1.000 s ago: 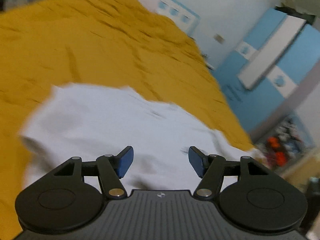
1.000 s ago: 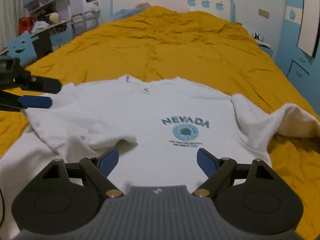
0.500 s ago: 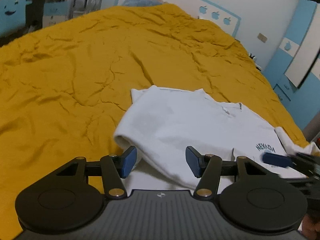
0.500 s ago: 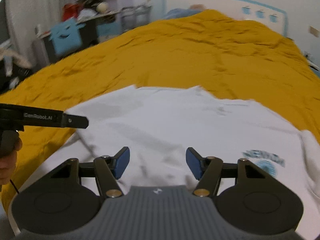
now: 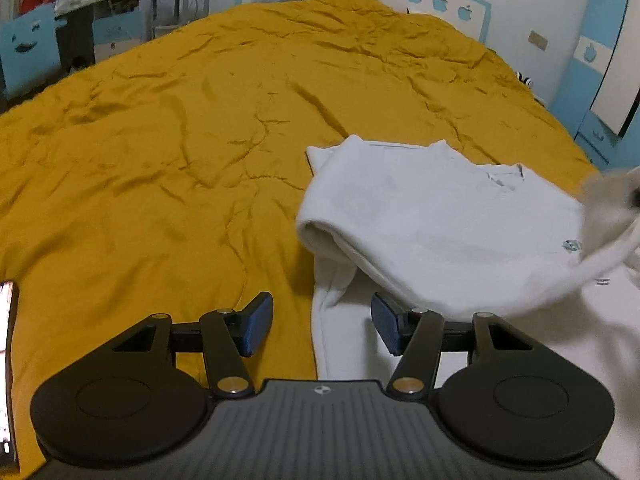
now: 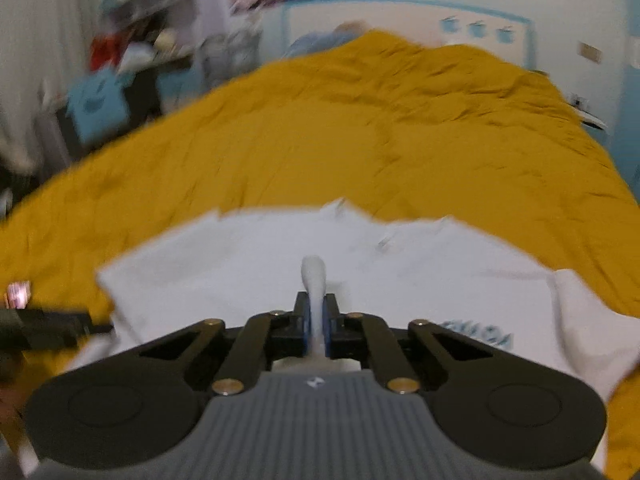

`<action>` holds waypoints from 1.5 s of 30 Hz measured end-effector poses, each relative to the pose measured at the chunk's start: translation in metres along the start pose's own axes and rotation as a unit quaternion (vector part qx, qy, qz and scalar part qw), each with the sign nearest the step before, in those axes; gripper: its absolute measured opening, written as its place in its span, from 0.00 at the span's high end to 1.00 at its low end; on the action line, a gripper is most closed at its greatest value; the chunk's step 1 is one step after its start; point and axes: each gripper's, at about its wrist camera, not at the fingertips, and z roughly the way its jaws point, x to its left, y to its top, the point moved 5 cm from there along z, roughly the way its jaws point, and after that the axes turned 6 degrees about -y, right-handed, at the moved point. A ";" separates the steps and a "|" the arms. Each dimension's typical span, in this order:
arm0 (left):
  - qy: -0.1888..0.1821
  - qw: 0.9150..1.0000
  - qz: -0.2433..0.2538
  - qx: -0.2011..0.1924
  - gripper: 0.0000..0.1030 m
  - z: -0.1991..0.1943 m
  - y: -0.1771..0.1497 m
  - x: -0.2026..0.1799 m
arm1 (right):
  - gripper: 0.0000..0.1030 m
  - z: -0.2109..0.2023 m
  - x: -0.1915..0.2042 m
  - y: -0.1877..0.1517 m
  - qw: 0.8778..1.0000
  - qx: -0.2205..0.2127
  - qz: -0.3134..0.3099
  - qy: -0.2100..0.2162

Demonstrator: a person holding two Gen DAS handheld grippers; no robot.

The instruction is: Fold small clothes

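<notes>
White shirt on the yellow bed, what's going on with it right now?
A person with a handheld gripper in each hand is folding a white cotton T-shirt with a teal chest print on a mustard-yellow bedspread. The right gripper has its jaws shut on a pinched fold of the shirt's fabric. The left gripper hangs with jaws open above the shirt's near left edge, holding nothing. One sleeve is already folded in over the body.

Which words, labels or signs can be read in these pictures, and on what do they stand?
None can be read.
Teal print on the white T-shirt, beside the right gripper: too blurred.
The same print in the left wrist view: only a scrap shows.
Three apple signs on the headboard: no letters.
</notes>
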 end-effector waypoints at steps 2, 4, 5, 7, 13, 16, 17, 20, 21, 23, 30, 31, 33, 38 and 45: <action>0.011 1.000 0.007 -0.001 0.35 0.008 0.003 0.000 | 1.00 -0.018 -0.026 0.008 0.999 -0.016 0.033 -0.011; 0.023 1.000 0.016 -0.002 0.39 0.015 0.005 -0.002 | 1.00 -0.030 -0.052 0.007 0.998 -0.024 0.056 -0.029; 0.026 0.999 0.023 -0.005 0.41 0.019 0.006 -0.003 | 1.00 -0.033 -0.064 0.002 0.997 -0.023 0.065 -0.038; 0.034 0.999 0.037 -0.004 0.62 0.027 0.007 -0.003 | 1.00 -0.033 -0.089 -0.012 0.994 -0.013 0.088 -0.059; 0.032 0.999 0.039 0.010 0.75 0.031 0.001 -0.004 | 0.99 -0.007 -0.162 -0.077 0.973 0.055 0.205 -0.094; 0.040 0.998 0.046 0.020 0.76 0.029 0.000 -0.006 | 0.99 0.001 -0.174 -0.101 0.964 0.081 0.238 -0.087; 0.040 0.998 0.047 0.024 0.76 0.029 0.000 -0.006 | 0.99 0.003 -0.177 -0.107 0.961 0.086 0.248 -0.087; 0.039 0.998 0.046 0.033 0.76 0.029 0.000 -0.005 | 0.97 -0.003 -0.188 -0.115 0.955 0.084 0.271 -0.083; 0.040 0.997 0.049 0.035 0.76 0.029 0.000 -0.006 | 0.98 -0.006 -0.192 -0.116 0.955 0.083 0.272 -0.088; 0.045 0.997 0.050 0.043 0.76 0.030 0.000 -0.007 | 0.98 -0.015 -0.197 -0.120 0.953 0.083 0.268 -0.114; 0.032 0.996 0.040 0.079 0.67 0.010 0.017 -0.011 | 0.84 -0.036 -0.218 -0.116 0.954 0.068 0.271 -0.111; 0.020 0.996 0.041 0.071 0.60 0.002 0.024 -0.012 | 0.69 -0.035 -0.219 -0.112 0.955 0.062 0.274 -0.101; 0.002 0.997 0.046 0.058 0.49 -0.009 0.035 -0.015 | 0.68 -0.029 -0.218 -0.102 0.956 0.054 0.274 -0.090; -0.016 0.999 0.040 0.019 0.42 -0.002 0.068 -0.016 | 0.68 0.014 -0.210 -0.080 0.960 0.064 0.264 -0.073; -0.038 0.997 -0.054 0.030 0.41 0.082 0.092 0.006 | 0.70 0.066 -0.209 -0.077 0.959 0.089 0.255 -0.081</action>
